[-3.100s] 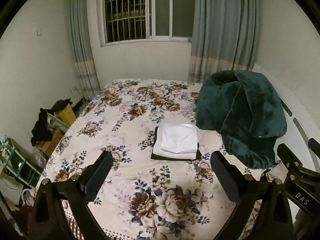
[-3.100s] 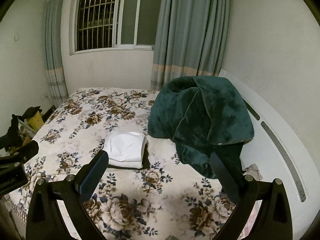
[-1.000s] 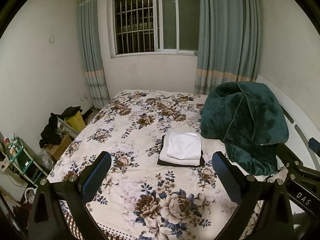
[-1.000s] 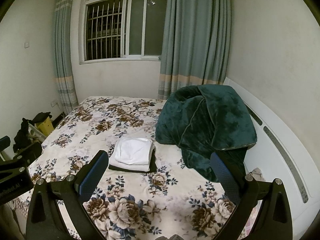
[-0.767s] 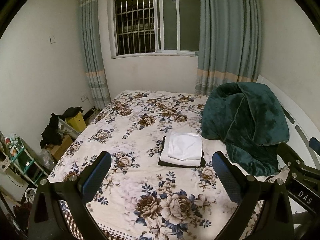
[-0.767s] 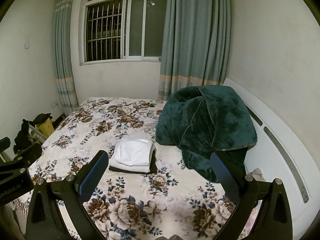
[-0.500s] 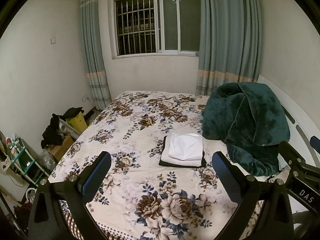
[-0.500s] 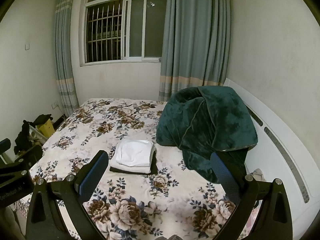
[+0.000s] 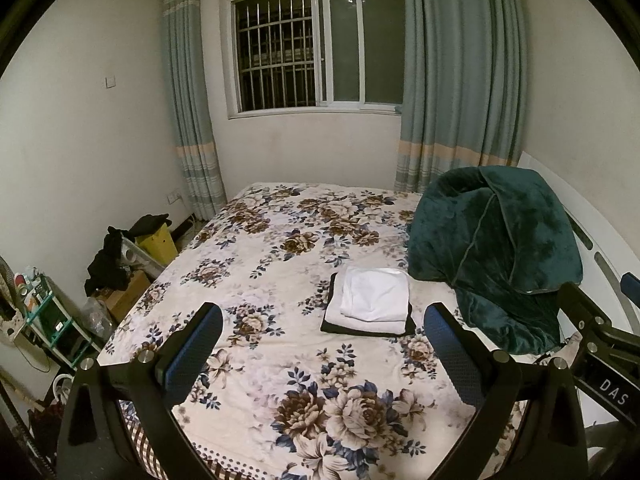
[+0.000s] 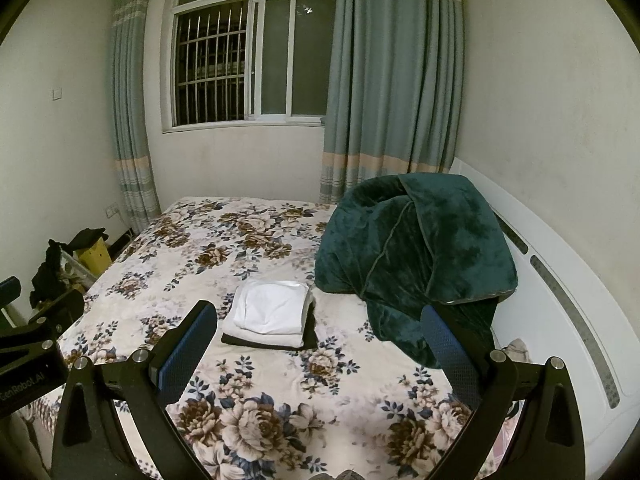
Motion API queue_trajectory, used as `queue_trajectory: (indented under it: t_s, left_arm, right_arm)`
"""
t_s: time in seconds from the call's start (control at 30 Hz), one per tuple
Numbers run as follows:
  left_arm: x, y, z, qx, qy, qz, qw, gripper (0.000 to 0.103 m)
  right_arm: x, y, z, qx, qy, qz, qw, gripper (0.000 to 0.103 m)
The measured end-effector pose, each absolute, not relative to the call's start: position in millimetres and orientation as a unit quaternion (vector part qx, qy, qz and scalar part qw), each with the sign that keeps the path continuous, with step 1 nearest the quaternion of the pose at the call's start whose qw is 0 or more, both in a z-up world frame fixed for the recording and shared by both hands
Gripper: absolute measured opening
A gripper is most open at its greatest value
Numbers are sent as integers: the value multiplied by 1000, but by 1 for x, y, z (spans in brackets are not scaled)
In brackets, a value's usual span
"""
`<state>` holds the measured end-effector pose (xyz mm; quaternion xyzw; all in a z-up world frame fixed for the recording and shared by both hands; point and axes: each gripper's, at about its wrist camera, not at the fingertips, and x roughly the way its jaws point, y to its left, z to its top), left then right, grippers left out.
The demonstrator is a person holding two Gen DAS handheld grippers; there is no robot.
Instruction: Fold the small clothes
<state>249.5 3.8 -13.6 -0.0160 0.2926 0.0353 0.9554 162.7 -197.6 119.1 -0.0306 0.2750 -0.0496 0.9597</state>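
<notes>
A stack of folded clothes (image 9: 374, 302) lies on the floral bed (image 9: 280, 264): white pieces on top of a black one. It also shows in the right wrist view (image 10: 272, 312). My left gripper (image 9: 322, 354) is open and empty, held above the near end of the bed, well short of the stack. My right gripper (image 10: 320, 354) is open and empty, also back from the stack. The right gripper's body shows at the right edge of the left wrist view (image 9: 600, 344); the left gripper's body shows at the left edge of the right wrist view (image 10: 32, 344).
A dark green blanket (image 9: 496, 248) is heaped against the white headboard (image 10: 560, 280) right of the stack. Boxes, dark clothes and a yellow bin (image 9: 156, 240) sit on the floor left of the bed. A shelf (image 9: 44, 320) stands at the near left.
Both grippers have drawn back and risen slightly from the bed, so the stack looks smaller and more of the window and wall shows. Both stay open.
</notes>
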Motion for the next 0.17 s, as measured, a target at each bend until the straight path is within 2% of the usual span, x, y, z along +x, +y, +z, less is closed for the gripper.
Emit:
queue_trajectory:
  t_s: [0.17]
  left_arm:
    - [249,10,-12,-16,289,35,956,103]
  right_arm:
    - [162,-198,119,-30,275,-50,960,103]
